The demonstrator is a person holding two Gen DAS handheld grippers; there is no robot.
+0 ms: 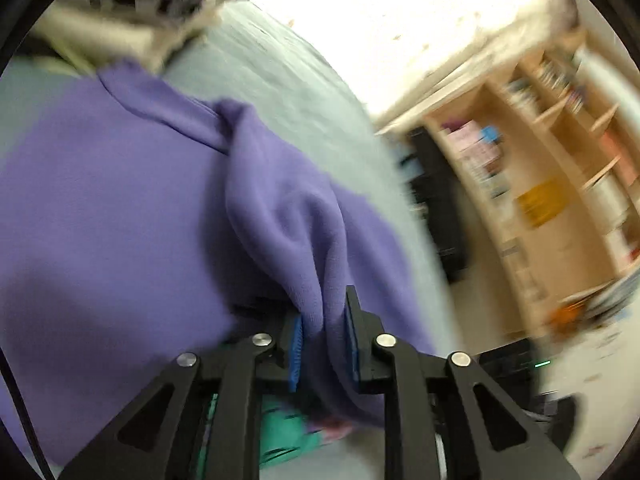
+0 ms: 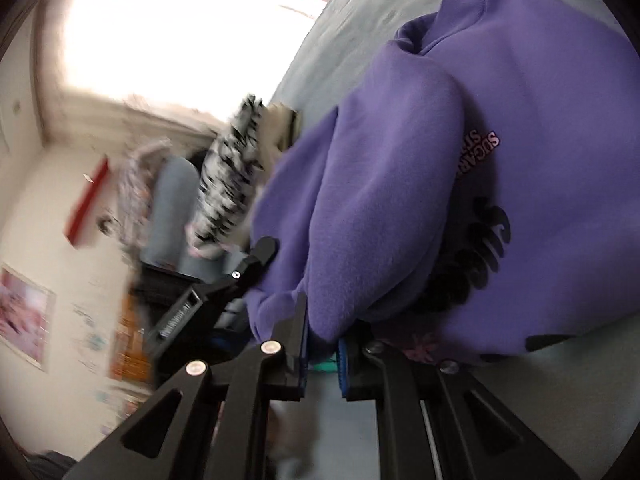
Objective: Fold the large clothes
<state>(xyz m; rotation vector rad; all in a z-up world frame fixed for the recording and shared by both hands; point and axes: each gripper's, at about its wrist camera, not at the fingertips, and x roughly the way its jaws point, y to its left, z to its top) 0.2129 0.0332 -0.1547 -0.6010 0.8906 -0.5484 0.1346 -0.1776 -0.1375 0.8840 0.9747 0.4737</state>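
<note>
I am pinching bunched folds of the purple sweatshirt [image 1: 120, 200] in both the left tool [image 1: 322, 340] and right tool [image 2: 322, 350], above the grey bed [image 1: 280, 80]. Thick fleece could be slipping out unevenly, skewing my fold.

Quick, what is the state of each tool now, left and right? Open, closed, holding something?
Left tool: closed on a fold of the purple sweatshirt.
Right tool: closed on the same sweatshirt's edge.
</note>
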